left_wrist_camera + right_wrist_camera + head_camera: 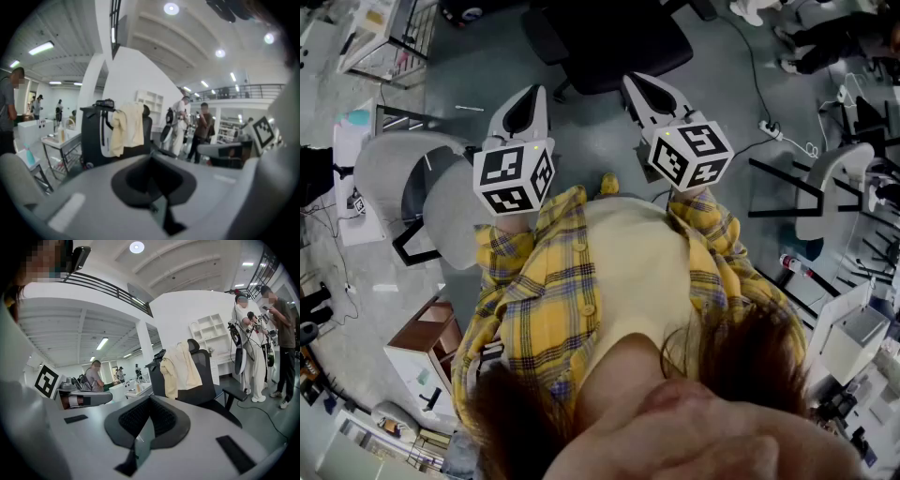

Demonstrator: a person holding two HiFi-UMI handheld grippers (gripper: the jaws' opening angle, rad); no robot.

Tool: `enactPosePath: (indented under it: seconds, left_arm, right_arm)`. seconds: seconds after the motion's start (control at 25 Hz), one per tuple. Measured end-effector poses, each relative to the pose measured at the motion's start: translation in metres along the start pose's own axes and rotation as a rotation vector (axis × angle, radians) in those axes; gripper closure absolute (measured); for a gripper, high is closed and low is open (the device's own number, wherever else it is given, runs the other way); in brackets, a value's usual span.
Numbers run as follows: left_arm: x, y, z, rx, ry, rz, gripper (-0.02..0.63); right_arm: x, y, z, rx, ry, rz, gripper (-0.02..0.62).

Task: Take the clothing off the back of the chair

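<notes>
A cream garment (180,367) hangs over the back of a black office chair (208,380), a short way ahead in the right gripper view. In the left gripper view the same garment (127,129) drapes the chair (93,136) ahead and to the left. From the head view the chair (614,37) stands just beyond both grippers, and the garment cannot be made out there. My left gripper (528,101) and right gripper (645,92) are side by side in front of my chest, pointing at the chair. Both are shut with nothing held, well short of the garment.
White chairs stand at the left (394,173) and right (839,183). A power strip with cable (772,129) lies on the floor by the black chair. Two people (251,341) stand to its right, and a table with bottles (61,138) stands to its left.
</notes>
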State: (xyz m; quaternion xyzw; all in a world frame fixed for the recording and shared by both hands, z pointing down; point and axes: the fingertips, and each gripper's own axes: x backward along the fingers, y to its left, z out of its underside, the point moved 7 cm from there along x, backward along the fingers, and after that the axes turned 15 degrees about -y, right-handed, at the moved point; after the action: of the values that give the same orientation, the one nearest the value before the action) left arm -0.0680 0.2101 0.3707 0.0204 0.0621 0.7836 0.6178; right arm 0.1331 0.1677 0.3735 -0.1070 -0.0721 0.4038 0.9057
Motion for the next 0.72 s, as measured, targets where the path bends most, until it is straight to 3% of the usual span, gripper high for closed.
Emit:
enactPosePath:
  seconds: [0.72]
  left_arm:
    - [-0.037, -0.049, 0.008, 0.015, 0.003, -0.002, 0.603]
  right_arm:
    - [0.009, -0.051, -0.008, -0.07, 0.0, -0.05, 0.583]
